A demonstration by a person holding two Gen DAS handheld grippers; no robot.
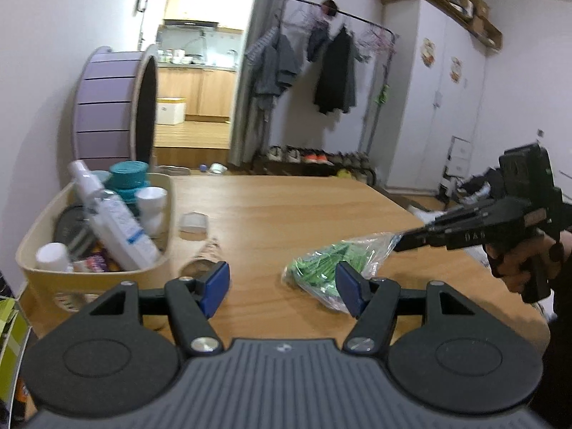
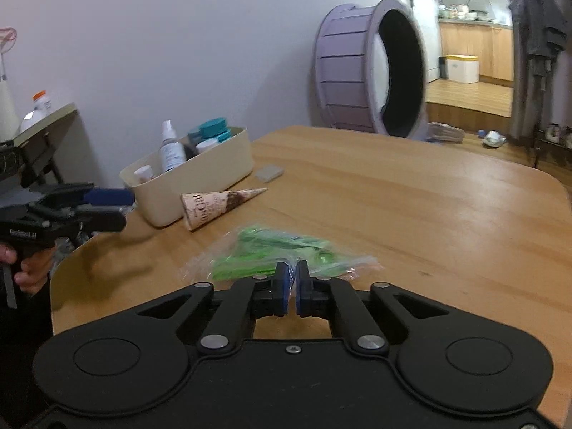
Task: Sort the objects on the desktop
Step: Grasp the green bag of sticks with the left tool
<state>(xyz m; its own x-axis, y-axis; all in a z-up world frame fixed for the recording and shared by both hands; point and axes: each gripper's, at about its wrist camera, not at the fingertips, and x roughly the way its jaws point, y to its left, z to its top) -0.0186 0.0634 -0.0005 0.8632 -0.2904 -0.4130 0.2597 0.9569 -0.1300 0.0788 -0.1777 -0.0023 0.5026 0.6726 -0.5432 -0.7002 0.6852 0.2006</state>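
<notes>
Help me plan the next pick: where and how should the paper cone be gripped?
Grip the paper cone around its wide open end, which lies nearer the table edge and the open left hand-held gripper. Come from above, fingers across its width; the tip tapers thin and points away.

dim, even indoor light, fisheye views

soft glare on the table (image 2: 411, 193); brighter kitchen (image 1: 200, 53) behind; faint shadows; basket (image 1: 43, 250) and wheel (image 2: 357, 71) motion-blurred; edges bend and darken at corners.

Bare table (image 2: 411, 196) right of bag (image 2: 279, 250), cone (image 2: 218, 203) and bin (image 2: 200, 178) crowding left
</notes>
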